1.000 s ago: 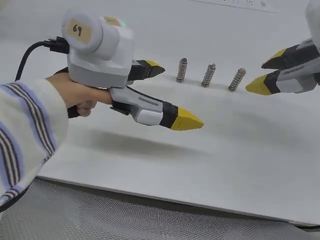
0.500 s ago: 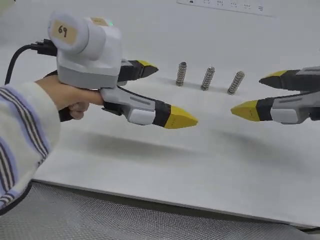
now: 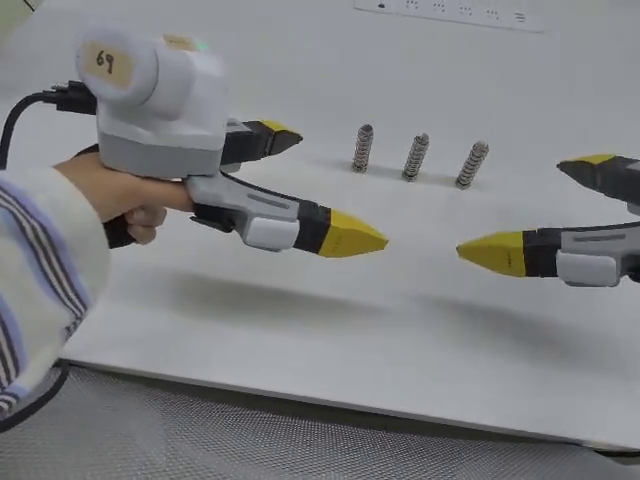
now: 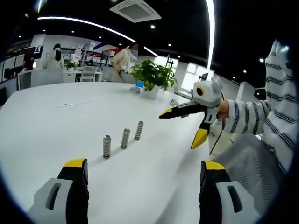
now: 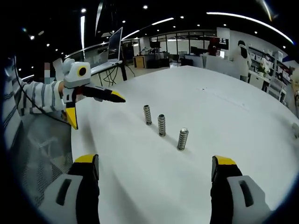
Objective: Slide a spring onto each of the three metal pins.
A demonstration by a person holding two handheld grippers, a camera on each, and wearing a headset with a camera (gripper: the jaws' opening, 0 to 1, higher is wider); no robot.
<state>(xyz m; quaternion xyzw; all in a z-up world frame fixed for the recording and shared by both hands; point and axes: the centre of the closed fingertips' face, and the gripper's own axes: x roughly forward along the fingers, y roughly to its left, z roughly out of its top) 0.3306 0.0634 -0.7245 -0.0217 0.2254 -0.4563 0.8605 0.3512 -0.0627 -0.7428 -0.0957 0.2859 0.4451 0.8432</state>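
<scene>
While both grippers hang above the table (image 3: pixel 300 330) with nothing in them, three springs stand in a short, evenly spaced row toward its far side: the left spring (image 3: pixel 363 148), the middle spring (image 3: pixel 416 157) and the right spring (image 3: pixel 473 164). Each is a tight coil of dull grey metal, slim, ribbed and nearly upright, leaning slightly. Whether a pin runs inside any of them cannot be made out. They sit between the two tools and farther from the person. The left gripper (image 3: pixel 340 188), held by a hand (image 3: pixel 120 195) in a striped knit sleeve (image 3: pixel 40 270), has its jaws spread wide; its body is smooth grey plastic with black arms and pointed yellow tips. The right gripper (image 3: pixel 510 207) is likewise spread wide. The tabletop is plain, matte white; grey mesh (image 3: pixel 200 430) lies along its near edge.
</scene>
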